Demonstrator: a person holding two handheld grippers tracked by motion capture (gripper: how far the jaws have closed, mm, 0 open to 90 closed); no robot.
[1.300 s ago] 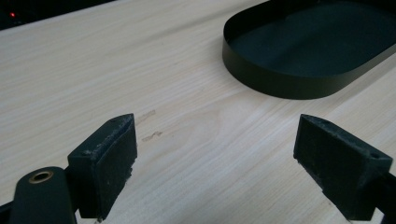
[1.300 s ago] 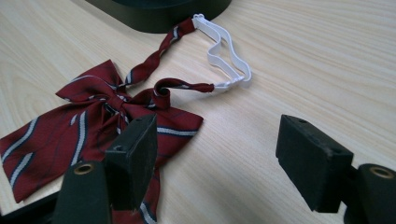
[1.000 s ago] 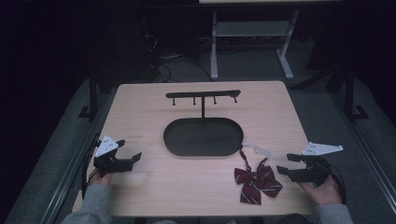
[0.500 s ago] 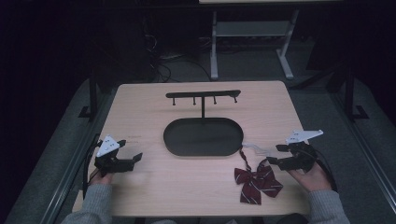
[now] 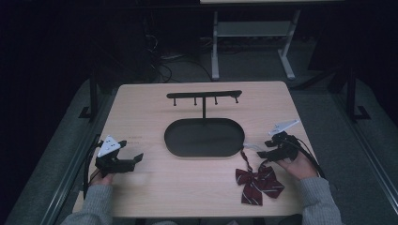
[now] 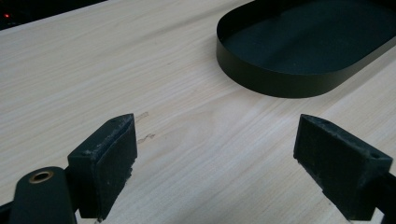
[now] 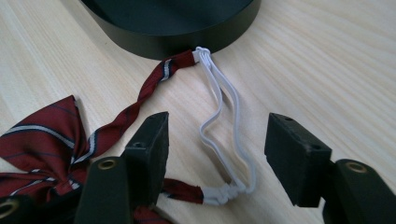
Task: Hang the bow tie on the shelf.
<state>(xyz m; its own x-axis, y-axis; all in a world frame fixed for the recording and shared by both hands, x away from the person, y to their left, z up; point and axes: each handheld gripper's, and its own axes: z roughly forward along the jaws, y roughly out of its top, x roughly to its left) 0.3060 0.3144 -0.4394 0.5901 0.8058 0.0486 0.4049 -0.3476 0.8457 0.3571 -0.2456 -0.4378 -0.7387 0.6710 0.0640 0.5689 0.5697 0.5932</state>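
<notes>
A dark red striped bow tie (image 5: 258,184) lies on the wooden table at the front right, and its strap (image 7: 116,119) runs up toward a black oval tray (image 5: 204,138). The strap ends in a white elastic loop (image 7: 229,116) that lies flat on the table. My right gripper (image 5: 262,151) is open low over this loop, and the loop lies between its jaws (image 7: 217,140) without touching them. At the front left my left gripper (image 5: 135,159) is open above bare wood (image 6: 215,154), with nothing between its jaws.
A black T-shaped rack (image 5: 204,95) with several small pegs rises from the tray's far side. The tray wall (image 6: 280,79) stands ahead and to the right of the left gripper. Dark floor, cables and a table frame (image 5: 253,33) lie beyond the far edge.
My right gripper has moved left and forward from the table's right edge until it is over the bow tie's elastic loop. The left gripper has barely shifted.
</notes>
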